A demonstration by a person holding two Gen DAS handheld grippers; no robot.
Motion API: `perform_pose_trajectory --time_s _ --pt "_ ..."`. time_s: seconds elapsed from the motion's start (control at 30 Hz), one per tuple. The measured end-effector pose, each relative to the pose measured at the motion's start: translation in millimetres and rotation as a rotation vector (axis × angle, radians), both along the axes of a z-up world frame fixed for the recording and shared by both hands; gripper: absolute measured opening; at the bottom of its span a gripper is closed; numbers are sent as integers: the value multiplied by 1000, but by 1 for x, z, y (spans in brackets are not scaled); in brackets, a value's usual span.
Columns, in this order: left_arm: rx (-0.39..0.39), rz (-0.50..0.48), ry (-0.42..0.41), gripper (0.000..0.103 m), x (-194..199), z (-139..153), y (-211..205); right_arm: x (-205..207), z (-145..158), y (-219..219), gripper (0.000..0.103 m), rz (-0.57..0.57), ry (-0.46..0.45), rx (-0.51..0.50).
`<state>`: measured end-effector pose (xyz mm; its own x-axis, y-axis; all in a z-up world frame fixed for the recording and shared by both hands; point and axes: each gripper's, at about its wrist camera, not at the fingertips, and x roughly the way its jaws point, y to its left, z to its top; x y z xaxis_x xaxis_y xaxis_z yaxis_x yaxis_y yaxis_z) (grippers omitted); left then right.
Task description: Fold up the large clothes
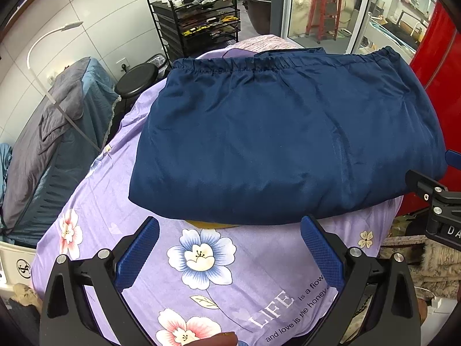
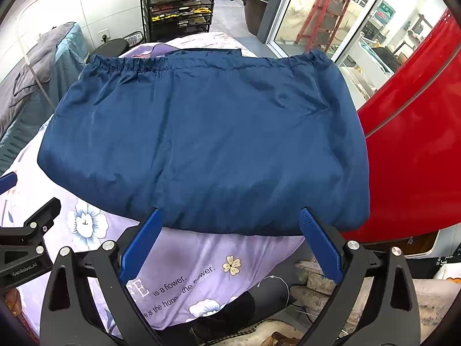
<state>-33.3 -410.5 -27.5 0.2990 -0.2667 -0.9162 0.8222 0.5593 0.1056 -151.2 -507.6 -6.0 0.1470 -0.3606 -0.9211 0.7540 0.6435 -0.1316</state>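
Observation:
A navy blue garment [image 1: 276, 132] lies folded into a thick rectangle on a purple floral sheet [image 1: 138, 173], its elastic hem at the far edge. It also shows in the right wrist view [image 2: 207, 144]. My left gripper [image 1: 230, 225] is open and empty, just short of the garment's near fold. My right gripper [image 2: 230, 216] is open and empty, its blue fingertips at the near fold's edge. The right gripper also shows at the right edge of the left wrist view [image 1: 443, 201]. A yellow patch [image 1: 213, 224] peeks from under the fold.
A red panel [image 2: 417, 144] stands close on the right. A grey-blue covered bed [image 1: 52, 144], a black stool [image 1: 137, 79] and a black shelf cart [image 1: 198, 26] stand to the left and behind. Glass doors [image 1: 331, 8] are at the back. Patterned cushions [image 2: 317, 285] lie below the sheet's edge.

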Motion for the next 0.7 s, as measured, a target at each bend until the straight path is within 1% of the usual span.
perform_pose_trajectory --time_s 0.5,0.7 --pt "19 -22 -36 96 -7 -2 -2 0 -1 1 94 -2 -9 5" --pt "10 -30 -24 96 -9 -2 -2 1 -2 1 94 -2 -14 10"
